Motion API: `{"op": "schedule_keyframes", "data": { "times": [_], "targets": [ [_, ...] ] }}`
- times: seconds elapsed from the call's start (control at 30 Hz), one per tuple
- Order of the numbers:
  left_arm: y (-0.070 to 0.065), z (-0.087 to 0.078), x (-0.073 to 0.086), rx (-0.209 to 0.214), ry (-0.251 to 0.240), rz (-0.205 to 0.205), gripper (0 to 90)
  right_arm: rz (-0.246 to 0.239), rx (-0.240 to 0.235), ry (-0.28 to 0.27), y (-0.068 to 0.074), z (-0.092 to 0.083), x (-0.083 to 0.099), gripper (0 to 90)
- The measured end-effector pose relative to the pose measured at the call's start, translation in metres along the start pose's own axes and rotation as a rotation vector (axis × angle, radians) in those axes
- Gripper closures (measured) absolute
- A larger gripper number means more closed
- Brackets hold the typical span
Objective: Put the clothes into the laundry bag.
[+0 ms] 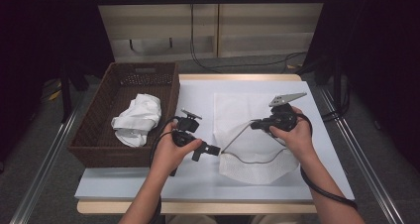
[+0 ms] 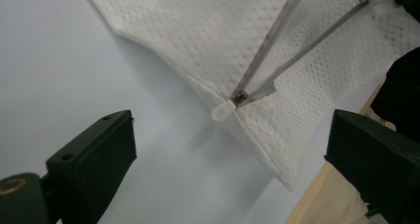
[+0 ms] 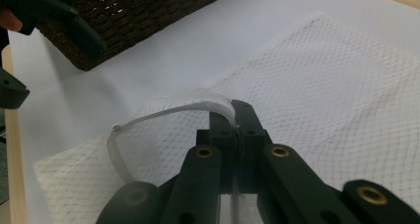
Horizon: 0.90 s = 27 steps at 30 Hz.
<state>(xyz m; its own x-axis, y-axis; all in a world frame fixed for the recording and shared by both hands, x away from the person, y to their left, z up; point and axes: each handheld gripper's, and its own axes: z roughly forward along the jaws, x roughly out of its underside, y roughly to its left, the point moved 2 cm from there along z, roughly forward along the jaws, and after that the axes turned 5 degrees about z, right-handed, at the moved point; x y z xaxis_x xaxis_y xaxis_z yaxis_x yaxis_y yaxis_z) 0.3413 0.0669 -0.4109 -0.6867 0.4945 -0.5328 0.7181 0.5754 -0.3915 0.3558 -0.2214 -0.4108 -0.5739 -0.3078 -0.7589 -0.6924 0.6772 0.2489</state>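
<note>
My right claw [image 3: 236,116] is clenched on the rim of a white mesh laundry bag [image 1: 257,135], lifting one edge off the table [image 1: 198,179] at centre right of the high view. My left claw [image 1: 214,150], released with jaws wide, hovers beside the bag's zipper pull [image 2: 224,111]. That thin rim could slide out of my right claw if I pull too hard, collapsing the opening. The white garment [image 1: 137,119] lies in the wicker basket [image 1: 94,130], upper left.
</note>
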Motion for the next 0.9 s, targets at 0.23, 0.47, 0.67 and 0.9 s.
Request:
{"op": "schedule_keyframes", "data": {
  "times": [0.23, 0.47, 0.67, 0.9],
  "targets": [
    [0.003, -0.017, -0.017, -0.008, -0.004, -0.005, 4.9, -0.002, 0.005, -0.006, 0.000, -0.005, -0.001, 89.3],
    [0.009, -0.025, -0.025, -0.026, 0.011, 0.004, 5.0, -0.006, 0.005, 0.004, 0.000, -0.003, 0.001, 89.3],
    [0.016, -0.034, -0.032, -0.038, 0.005, -0.009, 5.0, -0.006, 0.003, 0.003, 0.000, -0.003, 0.001, 89.3],
    [0.020, -0.045, -0.039, -0.058, -0.005, -0.002, 5.0, -0.013, 0.008, 0.005, 0.003, -0.003, 0.000, 89.3]
  ]
}}
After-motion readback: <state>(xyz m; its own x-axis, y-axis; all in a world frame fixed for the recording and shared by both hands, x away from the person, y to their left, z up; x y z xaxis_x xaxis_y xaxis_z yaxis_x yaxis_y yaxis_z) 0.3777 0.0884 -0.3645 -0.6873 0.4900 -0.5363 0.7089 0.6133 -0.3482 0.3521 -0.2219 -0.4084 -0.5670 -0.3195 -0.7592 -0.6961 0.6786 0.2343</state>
